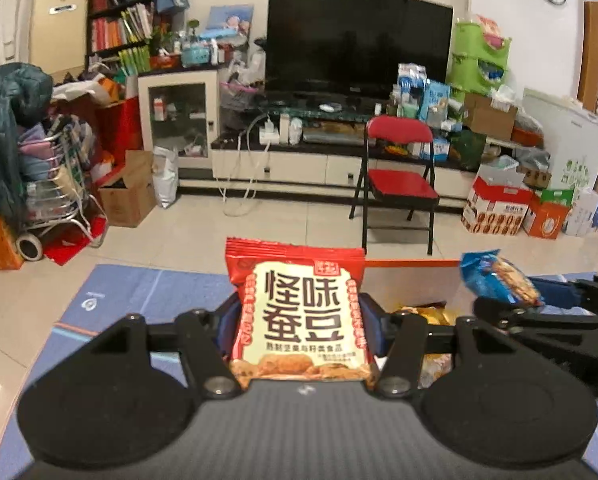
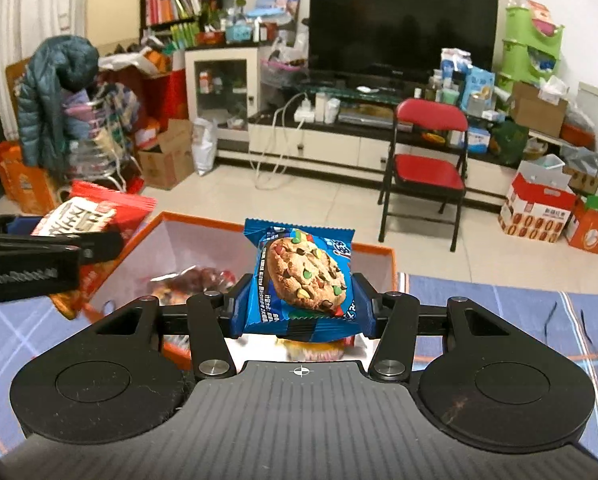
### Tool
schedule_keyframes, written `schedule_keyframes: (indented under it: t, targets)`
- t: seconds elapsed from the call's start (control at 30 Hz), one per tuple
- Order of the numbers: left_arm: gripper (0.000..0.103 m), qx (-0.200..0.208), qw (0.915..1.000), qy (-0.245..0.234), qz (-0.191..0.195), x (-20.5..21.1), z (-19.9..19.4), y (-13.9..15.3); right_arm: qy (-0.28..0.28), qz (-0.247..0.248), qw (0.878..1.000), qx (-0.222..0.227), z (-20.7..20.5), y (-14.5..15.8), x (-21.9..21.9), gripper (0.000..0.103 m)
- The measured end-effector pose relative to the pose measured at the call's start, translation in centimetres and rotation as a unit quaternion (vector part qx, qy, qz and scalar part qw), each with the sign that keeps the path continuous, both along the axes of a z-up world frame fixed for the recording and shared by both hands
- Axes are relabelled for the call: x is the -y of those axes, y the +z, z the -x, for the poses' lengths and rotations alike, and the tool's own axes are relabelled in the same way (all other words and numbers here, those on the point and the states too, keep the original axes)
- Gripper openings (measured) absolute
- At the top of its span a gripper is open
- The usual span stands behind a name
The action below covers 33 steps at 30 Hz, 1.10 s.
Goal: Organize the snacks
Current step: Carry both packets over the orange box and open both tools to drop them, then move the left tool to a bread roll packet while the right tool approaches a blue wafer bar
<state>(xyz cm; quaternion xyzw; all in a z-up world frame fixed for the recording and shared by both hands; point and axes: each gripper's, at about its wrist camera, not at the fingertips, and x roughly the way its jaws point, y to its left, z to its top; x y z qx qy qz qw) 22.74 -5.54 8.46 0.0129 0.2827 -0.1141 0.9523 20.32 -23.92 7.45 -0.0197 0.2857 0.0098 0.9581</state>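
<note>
From my left wrist camera, I see my left gripper (image 1: pixel 299 320) pinching a red snack packet (image 1: pixel 299 312) between its two blue pads; the packet stands upright and fills the gap, so the jaws are closed on its sides. It is lifted above the blue cloth (image 1: pixel 139 296) that covers the table. To the right, just beside it, there is the orange-edged box (image 1: pixel 411 264), and inside it I can see some yellowish packets, partly hidden by my own frame. Further right, my right gripper (image 1: pixel 511 292) comes into the view and carries a blue cookie packet (image 1: pixel 499 276) over the box's right side.

From my right wrist camera, the right gripper (image 2: pixel 301 304) holds the blue cookie packet (image 2: pixel 303 276) in the same way, the pads pressing on both sides of it, and the packet is upright. It hangs above the open box (image 2: pixel 379 252), near the front part. In the box there are already a few snacks: something reddish in a clear wrapper and an orange-yellow one directly under my jaws. On the left, the left gripper (image 2: pixel 91 240) with the red packet (image 2: pixel 95 216) is above the left wall of the box.

I judge that the organizing is partly done: several snacks lie in the box, two more are in my jaws and not yet put down. Whether other snacks wait on the table, I cannot tell from these views.
</note>
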Motion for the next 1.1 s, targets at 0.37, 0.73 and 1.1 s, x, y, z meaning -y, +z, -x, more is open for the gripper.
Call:
schedule_keyframes:
  t: [0.37,0.73,1.1]
  targets:
    - [0.094,0.025,0.9996,0.009,0.006,-3.3,3.2,0.0,-0.006,0.004,0.998,0.056,5.7,0.6,0.8,0.068]
    - [0.094,-0.041,0.996,0.079,-0.004,-10.4,16.8,-6.6,0.024,-0.017,0.999,0.032,20.6,-6.0,-2.9,0.066]
    - [0.094,-0.069,0.9932,0.094,0.004,-10.0,17.0,-11.0,0.073,0.004,0.997,-0.006,17.8,-10.7,-6.4,0.055]
